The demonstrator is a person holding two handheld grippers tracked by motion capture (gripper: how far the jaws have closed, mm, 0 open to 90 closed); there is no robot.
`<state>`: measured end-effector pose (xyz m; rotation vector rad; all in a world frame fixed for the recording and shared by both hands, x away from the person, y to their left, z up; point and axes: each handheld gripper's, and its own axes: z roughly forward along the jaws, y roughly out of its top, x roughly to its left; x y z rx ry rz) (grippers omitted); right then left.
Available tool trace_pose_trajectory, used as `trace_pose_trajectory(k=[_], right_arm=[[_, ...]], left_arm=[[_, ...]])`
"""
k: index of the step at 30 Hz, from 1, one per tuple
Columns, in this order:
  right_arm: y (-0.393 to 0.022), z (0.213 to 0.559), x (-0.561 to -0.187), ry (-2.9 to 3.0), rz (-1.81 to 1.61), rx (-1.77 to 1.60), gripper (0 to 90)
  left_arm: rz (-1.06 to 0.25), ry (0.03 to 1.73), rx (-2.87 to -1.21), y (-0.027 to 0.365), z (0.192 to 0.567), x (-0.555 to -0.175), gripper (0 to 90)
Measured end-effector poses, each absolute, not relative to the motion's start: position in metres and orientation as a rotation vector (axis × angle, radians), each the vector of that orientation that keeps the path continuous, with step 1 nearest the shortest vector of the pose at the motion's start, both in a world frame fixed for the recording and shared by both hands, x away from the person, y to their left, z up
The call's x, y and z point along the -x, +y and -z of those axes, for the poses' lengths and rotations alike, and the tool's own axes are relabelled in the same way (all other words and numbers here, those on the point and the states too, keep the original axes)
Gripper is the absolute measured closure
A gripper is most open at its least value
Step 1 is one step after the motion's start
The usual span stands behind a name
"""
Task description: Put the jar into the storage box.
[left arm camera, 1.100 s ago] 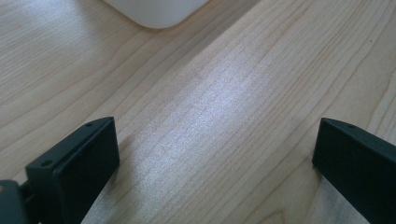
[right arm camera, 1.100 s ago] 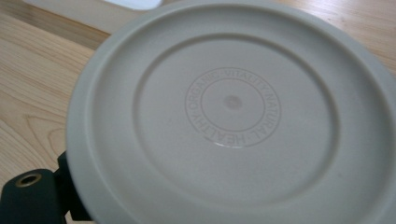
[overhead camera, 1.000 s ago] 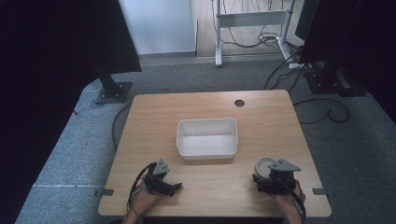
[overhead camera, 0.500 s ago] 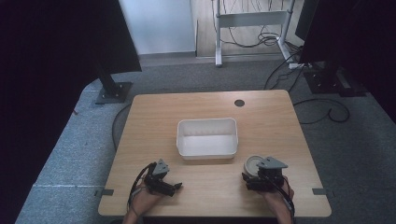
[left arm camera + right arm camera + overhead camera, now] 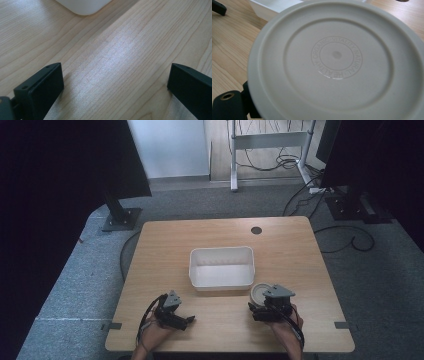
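Right gripper view: we note the round off-white plastic dish (image 5: 337, 65) clamped in the right gripper (image 5: 264, 309) fingers, underside toward the camera. The white rectangular plastic tub (image 5: 221, 267) lies just beyond them. The left gripper (image 5: 115, 82) fingers stand apart, empty, over the wooden table (image 5: 130, 50).

A pale wooden table (image 5: 165, 250) is showing fine straight grain. The rectangular plastic tub (image 5: 221, 266) is showing plain white, and the round off-white lid (image 5: 337, 62) is showing embossed concentric rings and lettering.
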<state>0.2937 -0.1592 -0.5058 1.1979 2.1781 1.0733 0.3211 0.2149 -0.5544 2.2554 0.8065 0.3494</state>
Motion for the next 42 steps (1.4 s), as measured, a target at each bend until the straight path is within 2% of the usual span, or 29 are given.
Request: trace_pose_trajectory(k=[42], right_arm=[[-0.097, 0.490, -0.328, 2.243, -1.135, -1.121, 9.3]], left_arm=[[-0.348, 0.807, -2.252, 0.214, 0.555, -0.322, 0.2]])
